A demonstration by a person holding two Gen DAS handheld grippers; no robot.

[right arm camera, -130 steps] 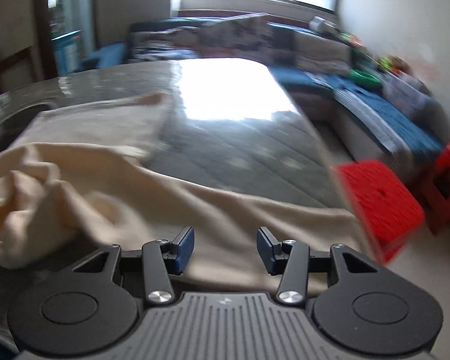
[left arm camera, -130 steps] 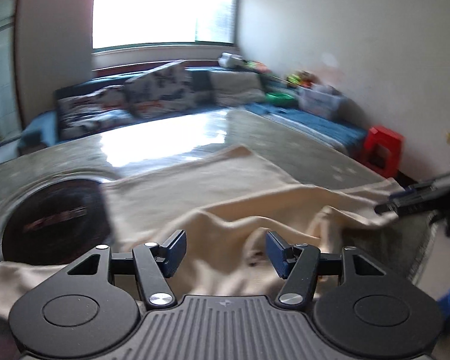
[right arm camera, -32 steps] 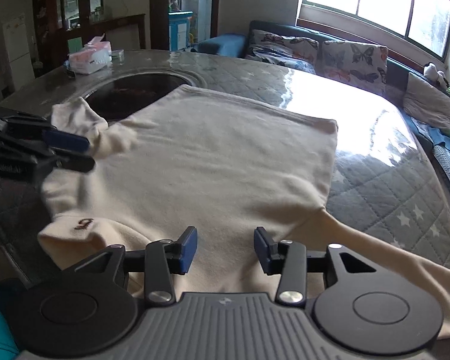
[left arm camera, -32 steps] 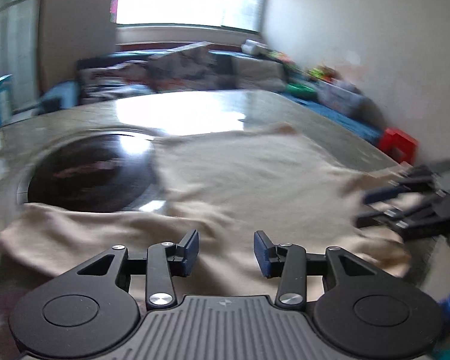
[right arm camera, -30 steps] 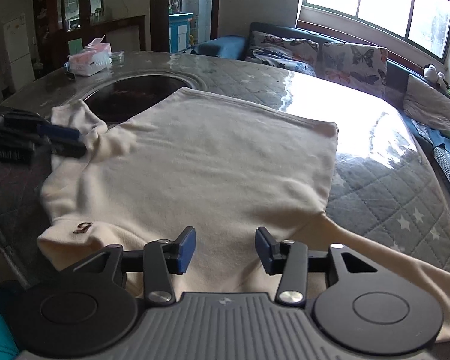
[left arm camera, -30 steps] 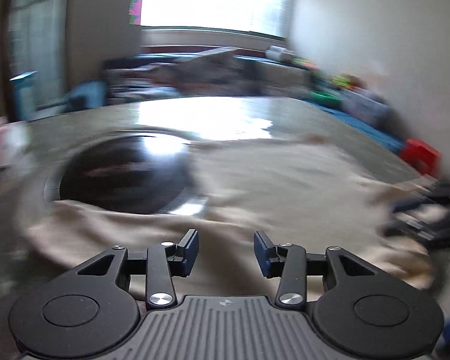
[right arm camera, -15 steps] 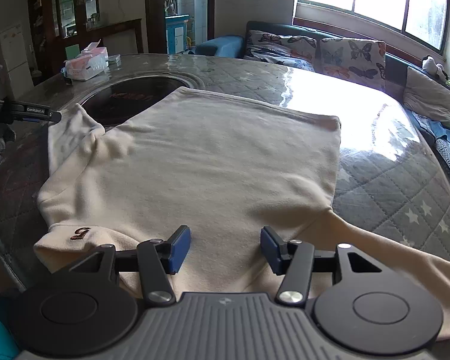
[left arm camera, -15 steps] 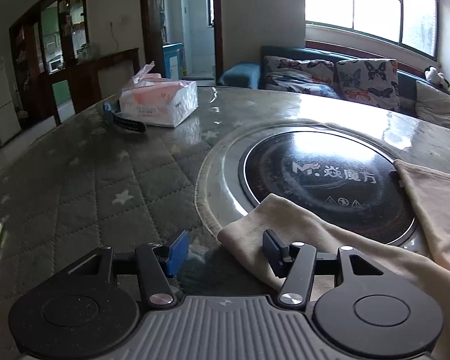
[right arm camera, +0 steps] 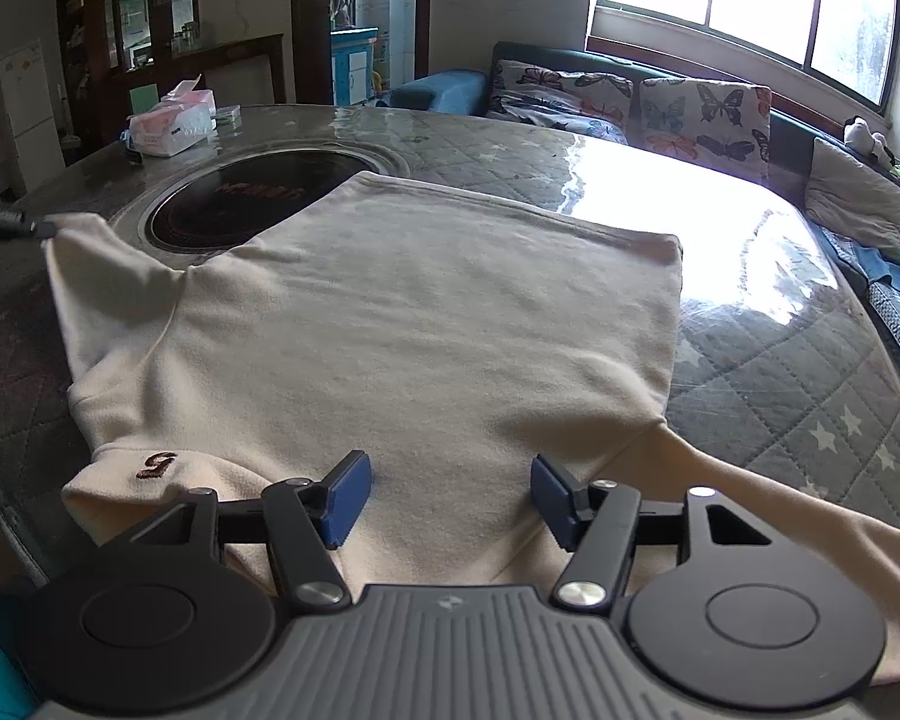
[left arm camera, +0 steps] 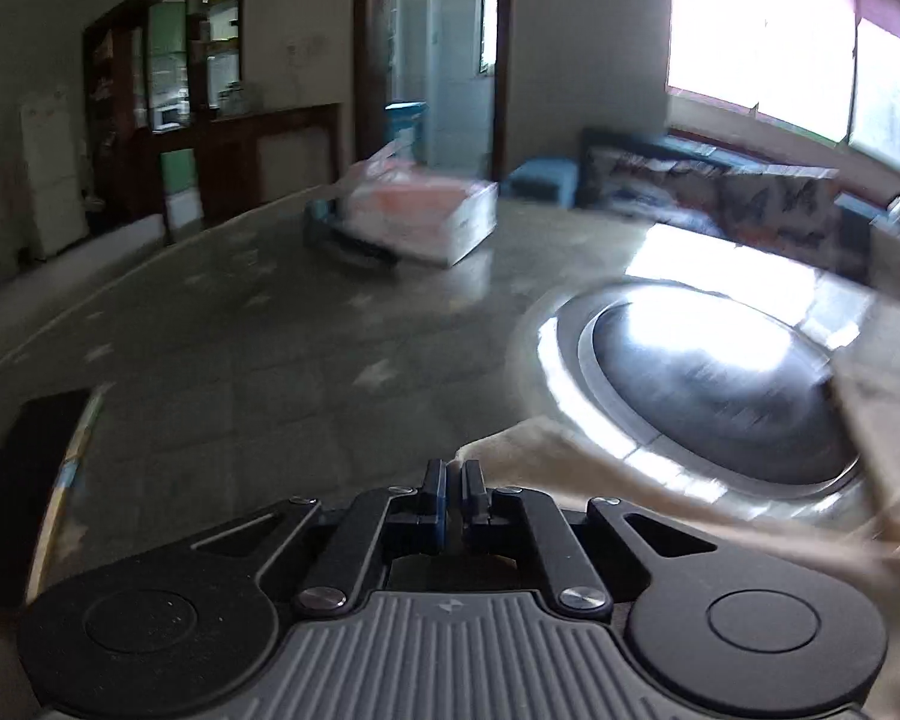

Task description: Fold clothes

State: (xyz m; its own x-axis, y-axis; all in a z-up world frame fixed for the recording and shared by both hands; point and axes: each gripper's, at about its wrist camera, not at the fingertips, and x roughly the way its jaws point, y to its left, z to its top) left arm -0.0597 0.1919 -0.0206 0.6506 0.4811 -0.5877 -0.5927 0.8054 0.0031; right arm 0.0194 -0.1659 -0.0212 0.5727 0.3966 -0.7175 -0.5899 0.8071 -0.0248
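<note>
Shirt: a cream long-sleeved top (right arm camera: 390, 324) lies spread flat on the quilted table (right arm camera: 810, 372), straight ahead of the right tongs and off to the right of the left ones.
Left tongs: the left tongs (left arm camera: 455, 483) have just snapped closed, jaws pressed together on the cuff end of the left sleeve (right arm camera: 90, 264). In the right view the cuff is lifted off the table at the far left, pinched by a dark tip.
Right tongs: the right tongs (right arm camera: 447, 495) have just been widening and stand apart, low over the shoulder area near the collar (right arm camera: 150, 480), with cloth below the pads but nothing squeezed.
Handling: soft, light, limp cloth, I judge (it will sag and drag, not slide stiffly), so cuffs, hem corners and shoulder seams are the places to pinch.
Long axis: the body runs away from the right tongs, collar nearest, hem (right arm camera: 510, 204) farthest.
Sleeves: they reach out to either side; the right sleeve (right arm camera: 780, 510) trails past the right tongs' right side.
Cooktop: the far left corner of the body overlaps the round black cooktop (right arm camera: 258, 198).
</note>
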